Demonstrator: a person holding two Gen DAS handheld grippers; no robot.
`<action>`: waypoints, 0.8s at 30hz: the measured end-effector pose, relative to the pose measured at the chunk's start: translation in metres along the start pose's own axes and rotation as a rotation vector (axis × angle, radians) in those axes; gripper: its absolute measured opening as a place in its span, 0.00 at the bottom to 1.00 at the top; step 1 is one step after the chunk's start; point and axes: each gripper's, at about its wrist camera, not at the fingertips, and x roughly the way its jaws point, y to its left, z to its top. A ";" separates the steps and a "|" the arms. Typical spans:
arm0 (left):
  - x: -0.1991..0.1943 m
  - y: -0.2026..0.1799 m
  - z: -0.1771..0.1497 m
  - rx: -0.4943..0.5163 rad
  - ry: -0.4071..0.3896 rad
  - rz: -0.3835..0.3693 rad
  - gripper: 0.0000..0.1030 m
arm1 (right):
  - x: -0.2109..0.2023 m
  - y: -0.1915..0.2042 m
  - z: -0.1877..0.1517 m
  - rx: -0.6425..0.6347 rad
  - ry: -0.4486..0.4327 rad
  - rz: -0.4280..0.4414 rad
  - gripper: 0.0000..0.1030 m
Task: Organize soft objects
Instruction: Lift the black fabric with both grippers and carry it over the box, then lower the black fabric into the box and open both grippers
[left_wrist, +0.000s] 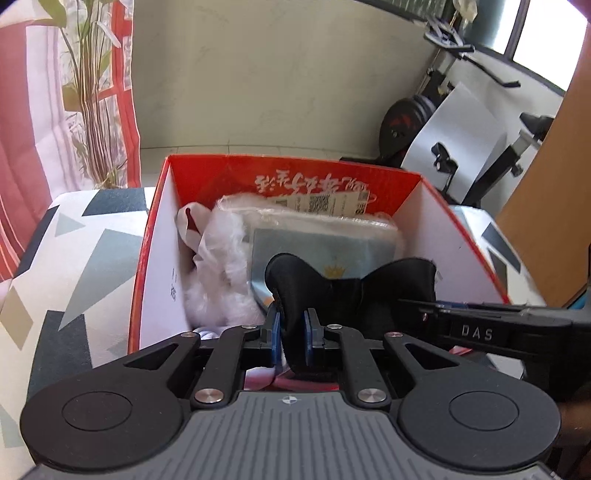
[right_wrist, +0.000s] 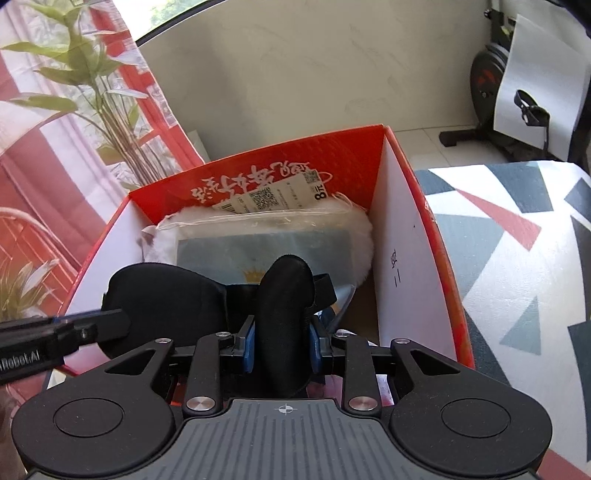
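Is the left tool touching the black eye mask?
Touching. In the left wrist view, the left tool has its blue pads pressed on one end of the eye mask.

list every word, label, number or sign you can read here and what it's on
"DAS": on the right hand-held gripper, seen from the left wrist view.
"nRobot.AI", cut off at the frame edge: on the left hand-held gripper, seen from the right wrist view.
"8元": on the paper tag of the packaged item in the red box.
QR codes on that tag: not decodable.
White brush script on the box's far wall, upside down: unreadable.
Small marks on the box's white side walls: too small.
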 end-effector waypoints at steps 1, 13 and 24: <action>0.002 0.001 0.000 0.001 0.002 0.005 0.14 | 0.000 0.000 -0.001 -0.001 0.001 0.000 0.23; -0.014 0.004 0.000 0.019 -0.012 0.034 0.24 | -0.002 0.009 -0.002 -0.051 0.021 -0.001 0.22; -0.035 0.002 0.004 0.068 -0.082 0.102 0.25 | -0.004 0.024 -0.003 -0.091 0.016 0.034 0.23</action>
